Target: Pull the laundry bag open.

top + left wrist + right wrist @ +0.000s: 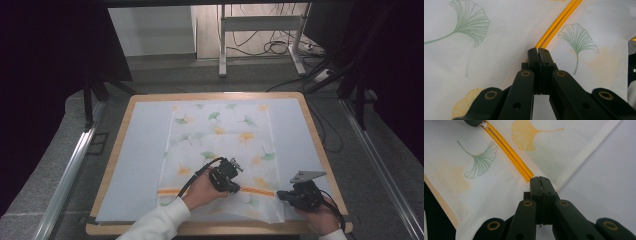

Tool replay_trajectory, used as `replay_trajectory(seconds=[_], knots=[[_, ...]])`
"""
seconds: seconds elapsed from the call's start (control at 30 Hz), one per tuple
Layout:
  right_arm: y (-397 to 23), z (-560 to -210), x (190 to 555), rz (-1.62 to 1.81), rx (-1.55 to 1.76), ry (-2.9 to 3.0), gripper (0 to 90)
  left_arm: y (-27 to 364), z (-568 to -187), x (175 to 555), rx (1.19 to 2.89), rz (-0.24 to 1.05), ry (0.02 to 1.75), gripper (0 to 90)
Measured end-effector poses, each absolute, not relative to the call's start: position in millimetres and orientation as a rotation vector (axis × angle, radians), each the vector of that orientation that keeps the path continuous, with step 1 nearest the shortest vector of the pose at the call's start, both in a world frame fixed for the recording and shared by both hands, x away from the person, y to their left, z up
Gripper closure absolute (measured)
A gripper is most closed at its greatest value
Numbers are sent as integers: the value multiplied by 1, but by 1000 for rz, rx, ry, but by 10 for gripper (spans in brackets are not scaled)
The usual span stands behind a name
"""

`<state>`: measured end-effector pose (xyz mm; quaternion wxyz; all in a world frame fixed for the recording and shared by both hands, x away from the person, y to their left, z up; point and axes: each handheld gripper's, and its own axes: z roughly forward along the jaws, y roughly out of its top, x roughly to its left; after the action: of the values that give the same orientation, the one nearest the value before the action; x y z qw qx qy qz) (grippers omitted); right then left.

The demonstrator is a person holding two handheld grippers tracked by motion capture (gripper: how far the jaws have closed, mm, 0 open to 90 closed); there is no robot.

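A white cloth printed with ginkgo leaves lies flat on the pale sheet covering the counter, with its orange stripe running across near the person's edge. The left hand-held gripper rests tip-down on that stripe near the cloth's middle, jaws closed together with no fabric seen between them. The right hand-held gripper sits at the cloth's near right hem, beside the stripe's end, jaws likewise closed.

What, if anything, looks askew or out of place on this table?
Nothing stands out: the ginkgo-print cloth lies flat and fairly square on the pale mat, with both shut grippers resting along its orange stripe.
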<state>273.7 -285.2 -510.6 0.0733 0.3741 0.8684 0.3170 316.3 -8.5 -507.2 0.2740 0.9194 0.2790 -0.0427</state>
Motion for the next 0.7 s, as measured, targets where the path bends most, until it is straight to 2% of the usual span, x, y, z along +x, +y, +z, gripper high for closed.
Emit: replay_trajectory(seconds=[0.7], knots=[[-285, -511, 274, 955, 1124, 2609, 895, 18, -510, 315, 2434, -107, 813, 900]])
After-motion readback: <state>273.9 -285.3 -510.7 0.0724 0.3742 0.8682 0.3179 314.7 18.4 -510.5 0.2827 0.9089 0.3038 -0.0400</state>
